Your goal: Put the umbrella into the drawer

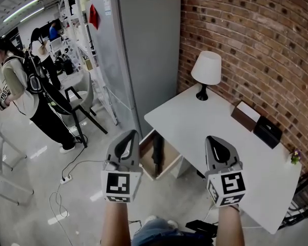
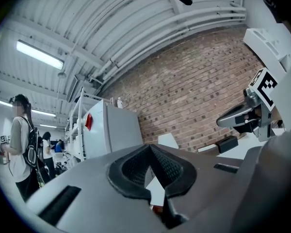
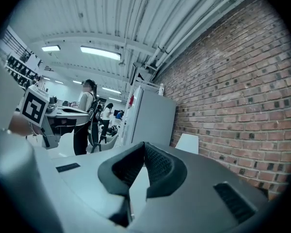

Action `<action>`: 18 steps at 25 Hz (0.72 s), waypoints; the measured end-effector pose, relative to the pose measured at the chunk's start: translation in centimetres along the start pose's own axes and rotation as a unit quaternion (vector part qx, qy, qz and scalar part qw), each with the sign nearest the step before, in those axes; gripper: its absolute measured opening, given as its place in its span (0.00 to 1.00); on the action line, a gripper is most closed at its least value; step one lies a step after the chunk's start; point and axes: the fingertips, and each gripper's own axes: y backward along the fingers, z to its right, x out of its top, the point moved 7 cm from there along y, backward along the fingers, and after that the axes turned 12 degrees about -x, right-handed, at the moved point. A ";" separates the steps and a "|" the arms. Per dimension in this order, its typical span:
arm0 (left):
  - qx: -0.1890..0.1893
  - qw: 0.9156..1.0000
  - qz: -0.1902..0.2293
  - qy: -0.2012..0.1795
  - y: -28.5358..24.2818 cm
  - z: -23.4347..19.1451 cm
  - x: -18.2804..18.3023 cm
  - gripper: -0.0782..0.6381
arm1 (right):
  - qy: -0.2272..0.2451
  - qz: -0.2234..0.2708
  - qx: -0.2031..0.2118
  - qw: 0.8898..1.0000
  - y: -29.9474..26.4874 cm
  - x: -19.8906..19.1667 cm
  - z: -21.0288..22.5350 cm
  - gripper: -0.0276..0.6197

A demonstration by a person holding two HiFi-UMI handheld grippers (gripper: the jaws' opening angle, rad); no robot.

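A dark folded umbrella (image 1: 157, 155) lies inside the open drawer (image 1: 170, 164) under the near left corner of the white table (image 1: 195, 127). Both grippers are held up level in front of me, above the floor and short of the drawer. My left gripper (image 1: 128, 135) is shut with nothing between its pads; its tips (image 2: 149, 147) meet in its own view. My right gripper (image 1: 214, 139) is over the table's near edge, and its jaws (image 3: 144, 144) are also closed and empty. Each gripper shows in the other's view: the right gripper (image 2: 238, 116) and the left gripper (image 3: 58, 116).
A white lamp (image 1: 206, 69), a brown box (image 1: 245, 115) and a black box (image 1: 267, 131) stand on the table by the brick wall (image 1: 256, 40). A tall grey fridge (image 1: 138, 50) rises left of the table. A chair (image 1: 81, 105), a person (image 1: 20, 86) and floor cables (image 1: 61, 186) are at left.
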 end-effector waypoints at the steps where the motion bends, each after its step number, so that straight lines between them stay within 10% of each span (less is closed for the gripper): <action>1: 0.002 1.000 0.003 0.000 0.0 -0.4 0.1 0.11 | 0.003 0.005 -0.002 1.000 -0.2 0.4 -0.1 0.05; 18: 0.040 0.999 0.013 -0.022 0.1 -7.6 1.2 0.11 | 0.030 0.054 -0.034 0.998 -3.2 5.2 -2.4 0.05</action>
